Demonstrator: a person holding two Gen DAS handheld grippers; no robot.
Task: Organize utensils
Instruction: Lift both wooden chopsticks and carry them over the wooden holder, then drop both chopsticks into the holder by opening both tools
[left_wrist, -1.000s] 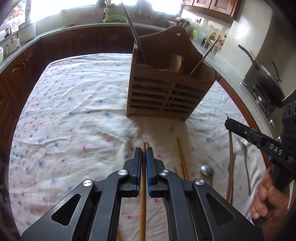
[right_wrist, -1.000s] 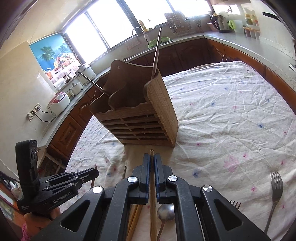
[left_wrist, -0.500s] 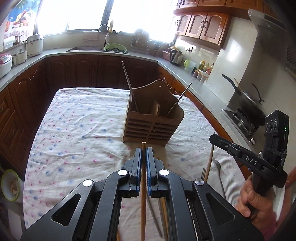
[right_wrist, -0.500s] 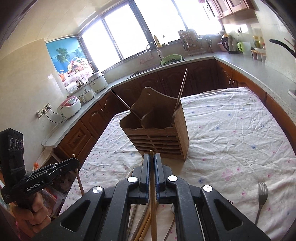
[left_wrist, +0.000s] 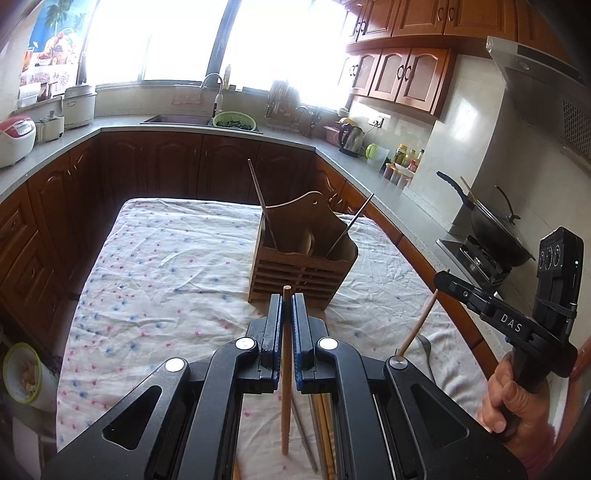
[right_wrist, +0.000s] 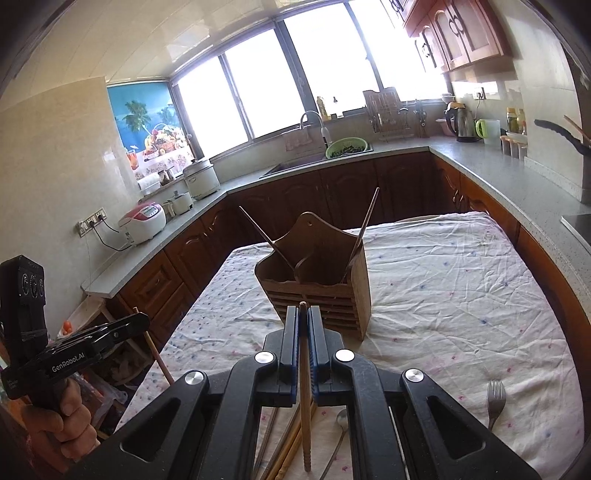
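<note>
A slatted wooden utensil holder (left_wrist: 303, 266) (right_wrist: 317, 280) stands upright on the flowered tablecloth (left_wrist: 166, 266), with two thin sticks leaning out of its compartments. My left gripper (left_wrist: 286, 299) is shut on a wooden chopstick (left_wrist: 285, 369), held above the cloth in front of the holder. My right gripper (right_wrist: 303, 310) is shut on another wooden chopstick (right_wrist: 304, 387), also raised short of the holder. Each view shows the other gripper to the side: the right gripper (left_wrist: 441, 277) with its chopstick (left_wrist: 421, 321), the left gripper (right_wrist: 142, 319) with its chopstick (right_wrist: 159, 354).
Loose utensils lie on the cloth under the grippers: a fork (right_wrist: 495, 398), a spoon (right_wrist: 341, 417) and several chopsticks (right_wrist: 288, 443). Counters ring the table; a wok (left_wrist: 495, 229) sits on the stove at right. A bowl (left_wrist: 22, 369) lies below the table's left edge.
Both grippers have risen and pulled back from the table, each carrying its chopstick. The holder now looks smaller and farther off, and the loose utensils have dropped below the fingers.
</note>
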